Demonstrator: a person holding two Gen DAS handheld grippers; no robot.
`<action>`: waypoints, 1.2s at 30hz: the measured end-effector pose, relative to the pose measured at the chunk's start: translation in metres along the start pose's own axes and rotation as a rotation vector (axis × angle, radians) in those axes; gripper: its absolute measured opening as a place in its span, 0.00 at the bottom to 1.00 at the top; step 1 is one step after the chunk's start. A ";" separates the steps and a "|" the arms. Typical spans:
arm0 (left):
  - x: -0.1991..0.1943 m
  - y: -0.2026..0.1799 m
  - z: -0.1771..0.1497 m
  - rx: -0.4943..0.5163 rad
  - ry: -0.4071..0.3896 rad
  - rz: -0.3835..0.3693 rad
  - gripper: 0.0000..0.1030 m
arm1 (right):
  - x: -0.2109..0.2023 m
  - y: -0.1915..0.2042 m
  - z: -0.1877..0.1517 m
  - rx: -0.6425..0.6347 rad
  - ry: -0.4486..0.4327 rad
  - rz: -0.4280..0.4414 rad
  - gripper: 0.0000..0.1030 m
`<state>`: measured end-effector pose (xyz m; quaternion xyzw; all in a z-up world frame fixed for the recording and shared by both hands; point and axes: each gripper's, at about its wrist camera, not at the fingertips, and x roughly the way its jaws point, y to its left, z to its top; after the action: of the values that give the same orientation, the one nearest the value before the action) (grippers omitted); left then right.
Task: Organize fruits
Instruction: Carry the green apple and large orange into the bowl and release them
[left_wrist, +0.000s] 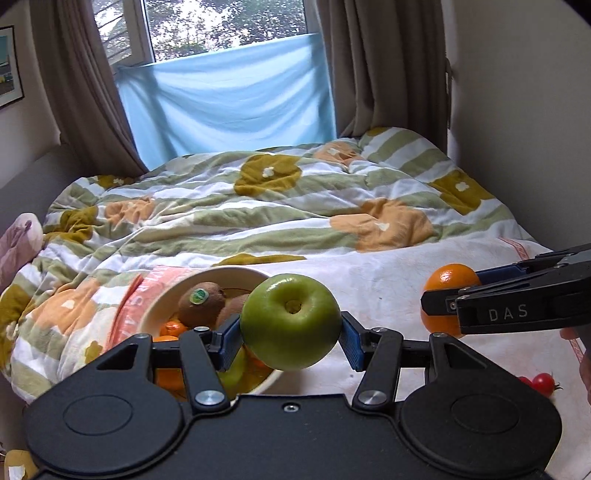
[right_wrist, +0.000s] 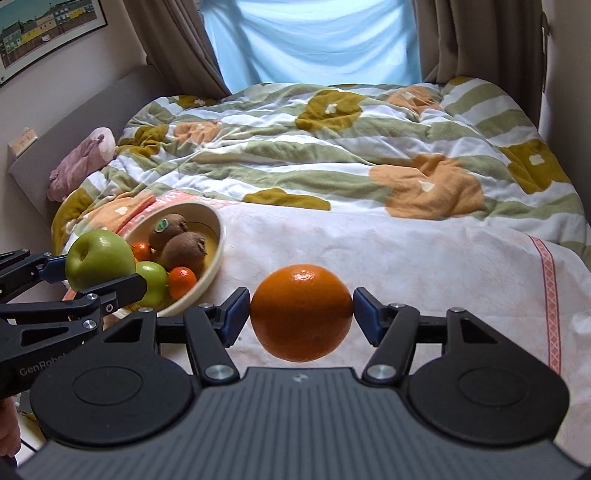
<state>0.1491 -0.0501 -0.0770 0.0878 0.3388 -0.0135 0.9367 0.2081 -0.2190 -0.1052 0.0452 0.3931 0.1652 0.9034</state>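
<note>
My left gripper (left_wrist: 290, 332) is shut on a green apple (left_wrist: 290, 322) and holds it above the near right rim of a cream bowl (left_wrist: 162, 301). The right wrist view shows that apple (right_wrist: 99, 258) at the left, over the bowl (right_wrist: 218, 254). The bowl holds two kiwis (right_wrist: 168, 227), a second green apple (right_wrist: 153, 280) and small mandarins (right_wrist: 181, 281). My right gripper (right_wrist: 301, 315) is shut on a large orange (right_wrist: 301, 312), held above the white cloth right of the bowl. The orange also shows in the left wrist view (left_wrist: 448, 280).
The bowl stands on a white cloth (right_wrist: 406, 258) spread over a flowered duvet (right_wrist: 332, 140) on a bed. Cherry tomatoes (left_wrist: 541, 382) lie on the cloth at the near right. A pink soft toy (right_wrist: 81, 162) lies at the bed's left edge.
</note>
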 end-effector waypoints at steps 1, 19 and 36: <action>0.001 0.009 0.002 -0.007 0.000 0.016 0.58 | 0.002 0.008 0.006 -0.007 -0.003 0.014 0.74; 0.085 0.117 0.017 -0.037 0.146 -0.019 0.58 | 0.097 0.120 0.087 -0.071 0.018 0.097 0.74; 0.113 0.125 0.014 0.052 0.155 -0.130 0.92 | 0.155 0.125 0.092 -0.039 0.091 0.053 0.74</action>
<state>0.2558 0.0744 -0.1191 0.0906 0.4147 -0.0760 0.9022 0.3408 -0.0446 -0.1235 0.0302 0.4294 0.1985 0.8805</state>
